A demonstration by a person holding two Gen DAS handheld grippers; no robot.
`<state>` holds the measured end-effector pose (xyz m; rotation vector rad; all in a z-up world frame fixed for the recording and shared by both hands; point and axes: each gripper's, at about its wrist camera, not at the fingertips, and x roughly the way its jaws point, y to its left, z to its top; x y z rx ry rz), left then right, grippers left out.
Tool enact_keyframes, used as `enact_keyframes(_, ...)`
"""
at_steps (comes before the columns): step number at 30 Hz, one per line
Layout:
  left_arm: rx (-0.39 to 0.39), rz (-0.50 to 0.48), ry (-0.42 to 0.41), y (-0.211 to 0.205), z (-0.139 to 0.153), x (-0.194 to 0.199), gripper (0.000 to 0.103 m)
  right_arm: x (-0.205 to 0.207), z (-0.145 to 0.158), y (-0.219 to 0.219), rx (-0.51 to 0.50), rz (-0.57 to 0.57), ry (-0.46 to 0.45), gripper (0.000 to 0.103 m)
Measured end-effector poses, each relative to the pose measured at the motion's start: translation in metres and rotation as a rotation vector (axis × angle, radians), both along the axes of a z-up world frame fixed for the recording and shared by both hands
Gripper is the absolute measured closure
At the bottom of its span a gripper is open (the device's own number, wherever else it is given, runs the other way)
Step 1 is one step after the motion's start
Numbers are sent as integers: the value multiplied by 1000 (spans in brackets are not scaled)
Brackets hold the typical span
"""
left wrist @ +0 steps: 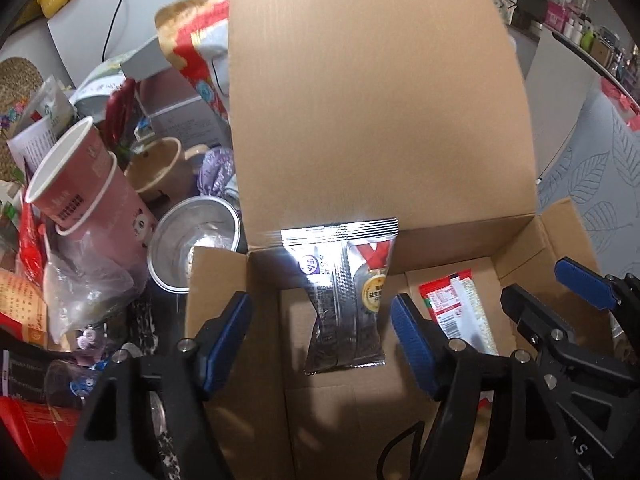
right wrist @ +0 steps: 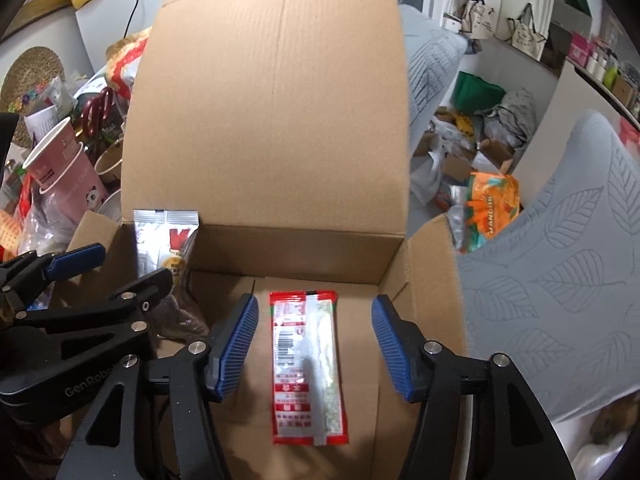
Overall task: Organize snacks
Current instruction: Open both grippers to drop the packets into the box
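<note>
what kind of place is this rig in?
Probably a lived-in home room: a cluttered table with stacked pink paper cups, grey leaf-patterned cushions, canvas tote bags hung on the far wall.

Left wrist view close above cardboard box (left wrist: 380, 120), angled steeply down over its left side, right wrist view likewise over its right side, both facing the far raised flap, sharing box floor and both packets.
</note>
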<state>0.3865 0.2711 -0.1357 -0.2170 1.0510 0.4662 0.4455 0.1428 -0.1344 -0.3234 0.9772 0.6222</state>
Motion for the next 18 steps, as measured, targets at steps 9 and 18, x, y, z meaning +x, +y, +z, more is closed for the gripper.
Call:
enact_keyframes(9, 32, -4, -73, -14, 53, -18, 31, -17, 46, -19, 43, -19, -57, 44)
enact_keyframes(18, 90, -19, -179, -38, 121, -55, 31, -51, 108, -42, 105, -35, -143, 44)
